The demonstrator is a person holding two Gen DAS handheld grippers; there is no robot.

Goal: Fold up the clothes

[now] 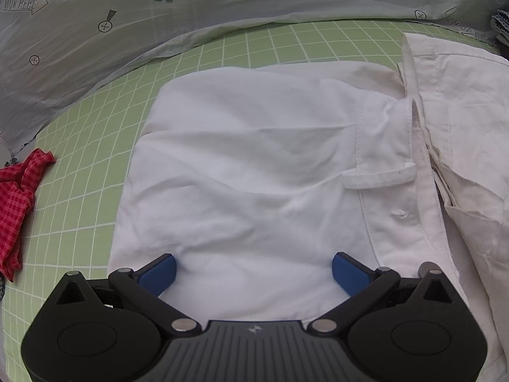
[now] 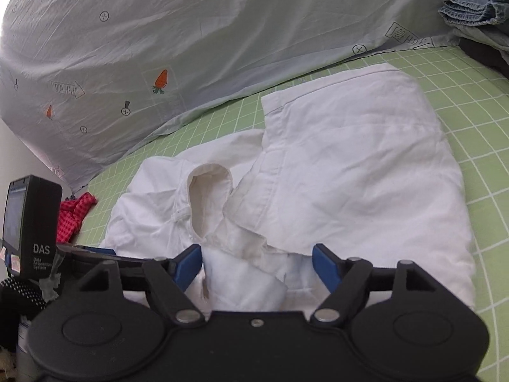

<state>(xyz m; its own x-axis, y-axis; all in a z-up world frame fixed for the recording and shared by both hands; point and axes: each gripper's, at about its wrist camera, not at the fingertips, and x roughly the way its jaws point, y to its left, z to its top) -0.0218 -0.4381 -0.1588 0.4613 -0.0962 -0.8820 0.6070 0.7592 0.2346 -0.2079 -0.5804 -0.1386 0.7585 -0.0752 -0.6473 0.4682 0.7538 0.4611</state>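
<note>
A white pair of shorts (image 1: 254, 165) lies folded on the green grid mat (image 1: 89, 133); its waistband with a belt loop (image 1: 378, 176) is at the right in the left wrist view. My left gripper (image 1: 254, 272) is open, its blue pads (image 1: 159, 272) resting low over the near edge of the white cloth. In the right wrist view the same shorts (image 2: 350, 175) lie on the mat (image 2: 477, 121), with a rumpled waistband and pocket lining (image 2: 210, 197) near the middle. My right gripper (image 2: 257, 265) is open, with bunched white cloth between its blue pads (image 2: 324, 267).
A red checked cloth (image 1: 16, 197) lies at the mat's left edge; it also shows in the right wrist view (image 2: 74, 213). A pale printed sheet (image 1: 127, 25) rises behind the mat. Folded denim (image 2: 470, 9) is stacked at the far right. A black DAS device (image 2: 28, 222) is at the left.
</note>
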